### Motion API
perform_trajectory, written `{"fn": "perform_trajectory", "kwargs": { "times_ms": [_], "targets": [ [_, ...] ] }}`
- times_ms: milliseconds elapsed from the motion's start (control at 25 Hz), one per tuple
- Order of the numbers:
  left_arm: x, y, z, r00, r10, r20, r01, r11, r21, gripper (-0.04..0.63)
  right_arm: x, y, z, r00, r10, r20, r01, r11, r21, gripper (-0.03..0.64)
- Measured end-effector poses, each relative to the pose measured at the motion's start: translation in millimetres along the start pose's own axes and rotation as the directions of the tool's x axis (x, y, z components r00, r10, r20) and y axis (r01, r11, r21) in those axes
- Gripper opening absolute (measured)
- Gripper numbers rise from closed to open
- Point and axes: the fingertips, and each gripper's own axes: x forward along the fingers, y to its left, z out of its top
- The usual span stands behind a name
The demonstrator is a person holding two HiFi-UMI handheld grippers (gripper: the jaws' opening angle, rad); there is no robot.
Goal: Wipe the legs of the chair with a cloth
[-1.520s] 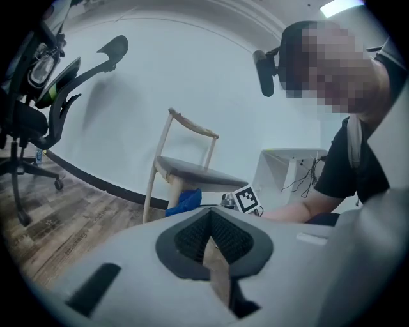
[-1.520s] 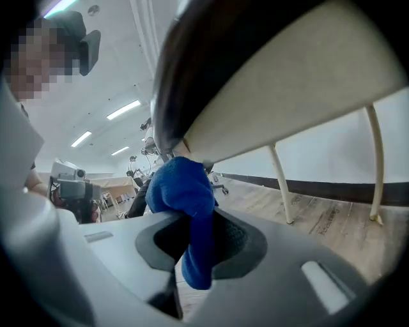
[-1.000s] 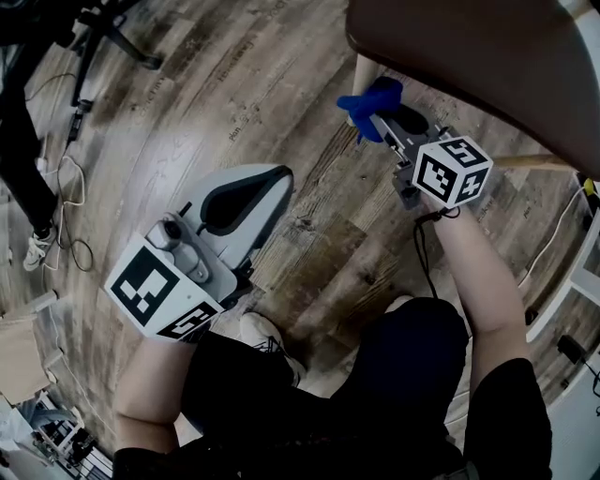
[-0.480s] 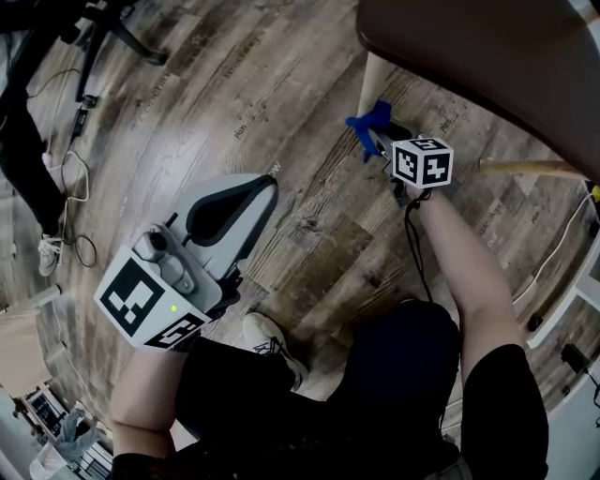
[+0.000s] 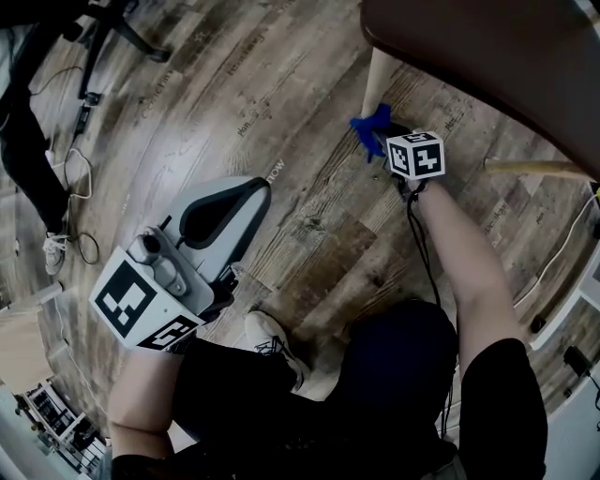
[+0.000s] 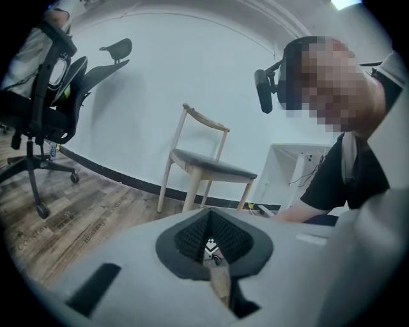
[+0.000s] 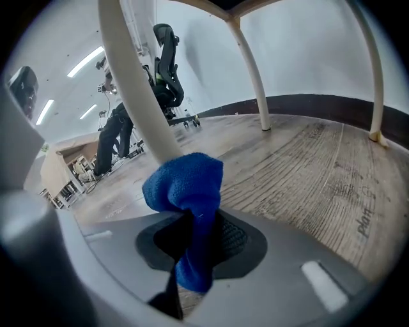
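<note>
A blue cloth (image 7: 186, 204) is bunched between the jaws of my right gripper (image 7: 192, 236), which is shut on it. In the head view the right gripper (image 5: 382, 141) holds the blue cloth (image 5: 371, 126) low against a pale wooden chair leg (image 5: 379, 73), under the dark chair seat (image 5: 506, 56). The right gripper view has that chair leg (image 7: 137, 96) rising just behind the cloth, touching it. My left gripper (image 5: 230, 206) hangs over the floor at the left, away from the chair, jaws closed with nothing between them. Its own view shows the left gripper (image 6: 214, 255) and another chair (image 6: 204, 163) by the wall.
Wood-plank floor (image 5: 309, 234) lies all around. An office chair base (image 5: 112, 28) and cables (image 5: 70, 187) sit at the upper left. Other legs (image 7: 252, 70) of the chair stand beyond, with a rung (image 5: 534, 167) at the right. White furniture (image 5: 577, 291) borders the right.
My right gripper has moved down along the chair leg toward the floor with the cloth. The left gripper drifted slightly left.
</note>
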Motion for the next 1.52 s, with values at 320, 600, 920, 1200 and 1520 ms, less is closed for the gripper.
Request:
{"fn": "perform_trajectory", "kwargs": {
  "times_ms": [320,600,920,1200,1520],
  "targets": [
    [2.4,-11.4,1.5,0.999,-0.031,0.007,0.031,0.999,0.02,0.005,-16.0,6.6,5.2,1.0,-0.004,0.031,0.003,1.0,0.024,0.087],
    [12.4,-22.5,9.9,0.998,-0.058,0.04,0.056,0.998,0.04,0.005,-48.6,32.6,41.2,0.991,0.036,0.128,-0.036,0.999,-0.009,0.087],
    [25.2,-26.9,14.6,0.992,-0.105,0.062,0.103,0.994,0.042,0.005,-89.0,66.4,88.1,0.969,0.078,0.235,-0.072,0.997,-0.036,0.087],
    [32.4,-30.9,17.1,0.987,-0.141,0.078,0.139,0.99,0.032,0.005,-115.9,85.9,116.5,0.945,0.112,0.309,-0.101,0.994,-0.051,0.087],
    [33.8,-32.6,18.9,0.985,-0.145,0.088,0.143,0.989,0.029,0.005,-132.1,93.4,131.3,0.926,0.131,0.353,-0.124,0.991,-0.043,0.087]
  ]
}}
